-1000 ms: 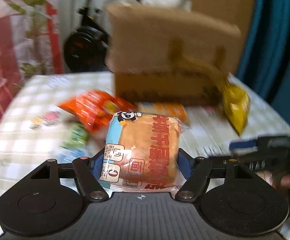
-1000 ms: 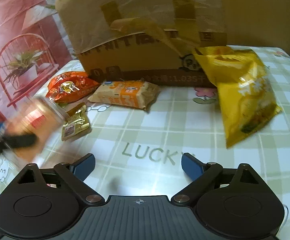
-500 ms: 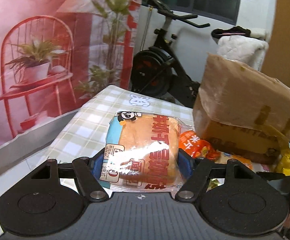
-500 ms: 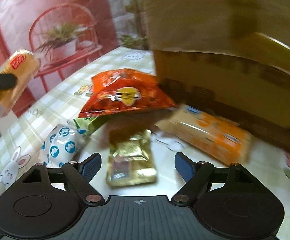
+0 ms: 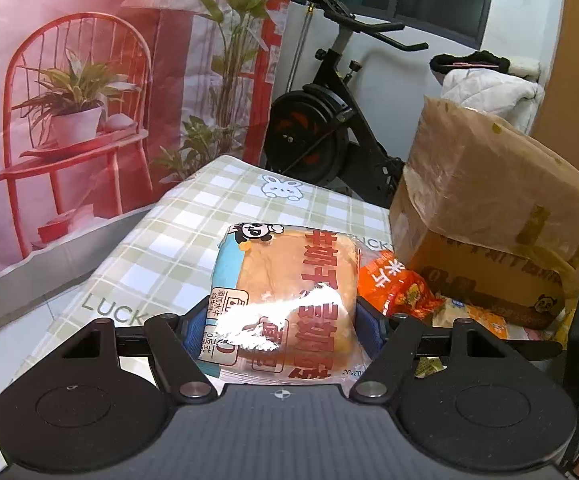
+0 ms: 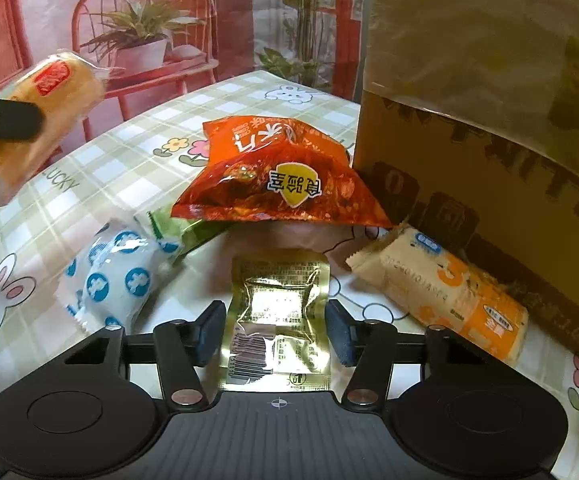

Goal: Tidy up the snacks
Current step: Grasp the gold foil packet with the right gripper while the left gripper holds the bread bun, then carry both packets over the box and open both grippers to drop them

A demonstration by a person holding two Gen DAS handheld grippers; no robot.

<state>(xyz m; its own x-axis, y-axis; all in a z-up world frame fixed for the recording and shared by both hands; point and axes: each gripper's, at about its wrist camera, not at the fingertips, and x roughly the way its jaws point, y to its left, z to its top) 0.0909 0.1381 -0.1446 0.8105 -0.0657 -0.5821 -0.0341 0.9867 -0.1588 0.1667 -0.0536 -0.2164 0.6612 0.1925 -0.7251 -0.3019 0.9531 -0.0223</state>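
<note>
Right jaws closing round the gold packet; left jaws clenched on the bread.

The right gripper (image 6: 275, 334) straddled the gold packet (image 6: 279, 312), pads not yet touching; best squeeze squarely, lift flat, clear of the orange bag (image 6: 285, 176) at 12 o'clock. The left gripper (image 5: 283, 330) held the bread (image 5: 289, 304) above the table (image 5: 177, 240).

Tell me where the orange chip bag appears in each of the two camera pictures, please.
Left wrist view: the orange chip bag lies right of centre, partly hidden behind the held bread pack.
Right wrist view: the bag lies at centre, beyond the gold packet.
Shared landmark: the cardboard box, just right of the bag.
</note>
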